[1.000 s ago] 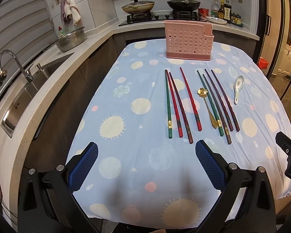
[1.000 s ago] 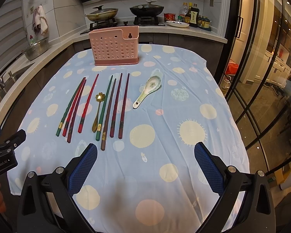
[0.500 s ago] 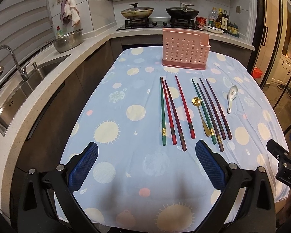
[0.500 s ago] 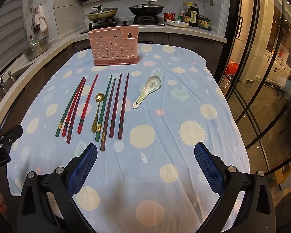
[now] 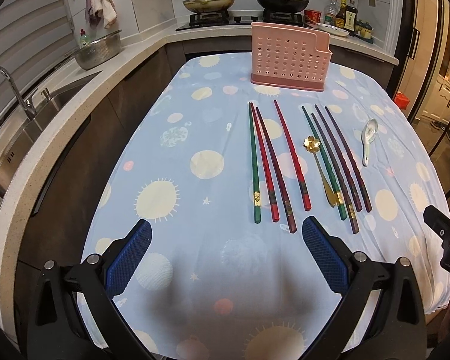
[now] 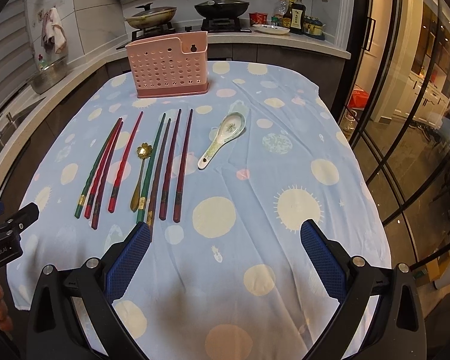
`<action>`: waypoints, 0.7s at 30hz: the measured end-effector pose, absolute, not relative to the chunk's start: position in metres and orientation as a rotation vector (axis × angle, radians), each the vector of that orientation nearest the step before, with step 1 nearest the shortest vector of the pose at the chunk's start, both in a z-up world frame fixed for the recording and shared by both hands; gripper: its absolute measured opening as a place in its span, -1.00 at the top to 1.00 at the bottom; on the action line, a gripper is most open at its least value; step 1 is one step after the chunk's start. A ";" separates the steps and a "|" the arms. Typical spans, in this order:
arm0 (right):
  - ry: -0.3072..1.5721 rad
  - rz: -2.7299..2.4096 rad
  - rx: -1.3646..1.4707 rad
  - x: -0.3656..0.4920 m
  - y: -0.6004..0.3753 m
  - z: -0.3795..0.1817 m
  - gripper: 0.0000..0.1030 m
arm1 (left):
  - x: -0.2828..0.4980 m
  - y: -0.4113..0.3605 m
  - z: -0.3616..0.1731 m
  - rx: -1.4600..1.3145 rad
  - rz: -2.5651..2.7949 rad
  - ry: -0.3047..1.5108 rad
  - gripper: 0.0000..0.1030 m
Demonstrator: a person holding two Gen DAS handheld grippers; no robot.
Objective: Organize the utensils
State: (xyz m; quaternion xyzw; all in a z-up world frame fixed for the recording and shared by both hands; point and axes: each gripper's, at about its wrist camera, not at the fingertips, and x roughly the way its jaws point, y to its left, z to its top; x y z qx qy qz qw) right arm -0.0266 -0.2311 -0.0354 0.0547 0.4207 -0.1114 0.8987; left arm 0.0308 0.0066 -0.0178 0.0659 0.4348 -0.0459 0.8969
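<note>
Left gripper (image 5: 226,234) hovers spread wide, empty; chopsticks (image 5: 268,165) lie just ahead of its right finger. Right gripper (image 6: 225,235) gapes wide, empty; gold spoon (image 6: 139,174) ahead-left, china spoon (image 6: 222,139) straight ahead. Pink rack (image 6: 169,64) stands beyond.

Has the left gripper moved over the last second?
Yes. In its own view the pink utensil holder sits lower and the stove shows more, so the left gripper tilted up or backed off.

both wrist views look forward and down from the table's (image 5: 171,180) near end, sharing the utensil row and pink holder (image 6: 169,66).
</note>
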 end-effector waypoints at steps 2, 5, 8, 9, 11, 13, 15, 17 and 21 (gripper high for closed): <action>0.874 -0.237 0.109 -0.019 -0.233 -0.038 -0.87 | 0.038 0.007 -0.023 0.131 -0.098 0.911 -0.86; 0.881 -0.240 0.117 -0.009 -0.237 -0.043 -0.87 | 0.049 0.007 -0.033 0.126 -0.112 0.922 -0.86; 0.892 -0.242 0.121 0.002 -0.241 -0.048 -0.87 | 0.059 0.006 -0.042 0.129 -0.113 0.927 -0.86; 0.897 -0.241 0.123 0.006 -0.242 -0.049 -0.87 | 0.062 0.005 -0.046 0.128 -0.116 0.933 -0.86; 0.904 -0.240 0.127 0.012 -0.243 -0.053 -0.87 | 0.068 0.005 -0.052 0.127 -0.118 0.944 -0.86; 0.912 -0.239 0.129 0.017 -0.243 -0.055 -0.87 | 0.073 0.005 -0.059 0.130 -0.118 0.958 -0.86; 0.918 -0.237 0.129 0.021 -0.244 -0.058 -0.87 | 0.077 0.005 -0.065 0.130 -0.124 0.972 -0.82; 0.924 -0.239 0.128 0.025 -0.244 -0.061 -0.87 | 0.081 0.006 -0.070 0.125 -0.126 0.992 -0.77; 0.934 -0.242 0.136 0.034 -0.245 -0.065 -0.84 | 0.085 0.009 -0.079 0.119 -0.141 1.019 -0.65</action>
